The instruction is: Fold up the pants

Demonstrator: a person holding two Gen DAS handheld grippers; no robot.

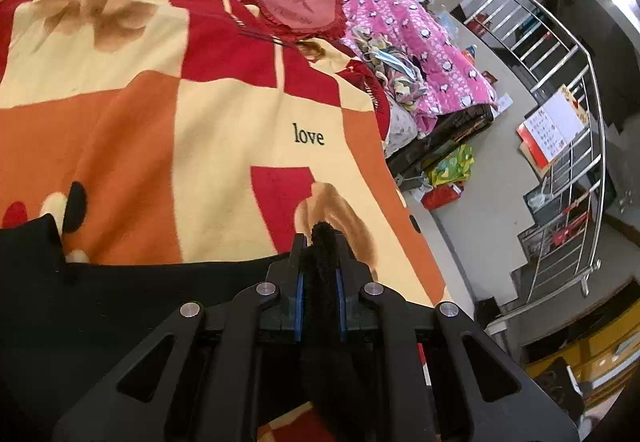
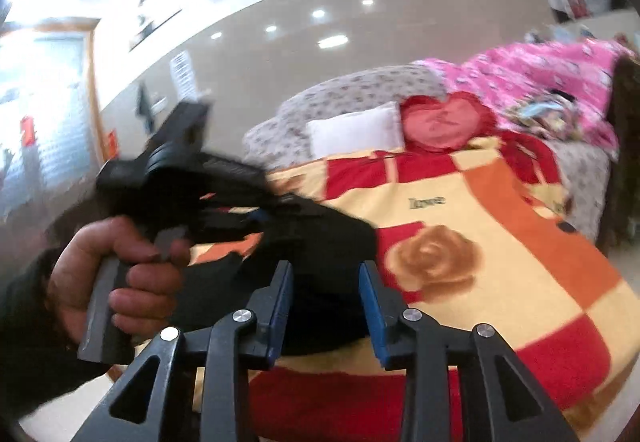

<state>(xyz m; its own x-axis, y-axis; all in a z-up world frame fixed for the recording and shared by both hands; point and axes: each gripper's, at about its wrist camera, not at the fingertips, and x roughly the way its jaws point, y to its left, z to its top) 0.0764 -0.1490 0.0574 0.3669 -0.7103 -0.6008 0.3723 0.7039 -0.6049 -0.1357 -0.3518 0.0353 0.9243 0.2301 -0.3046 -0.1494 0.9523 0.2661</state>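
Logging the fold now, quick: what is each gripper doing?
Left gripper: shut on a fold of the black pants.
Right gripper: open, holding nothing, with the pants beyond it.

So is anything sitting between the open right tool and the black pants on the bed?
Nothing visible. The right tool hangs open with the black pants directly ahead; the left tool, gripping them, is off to one side.
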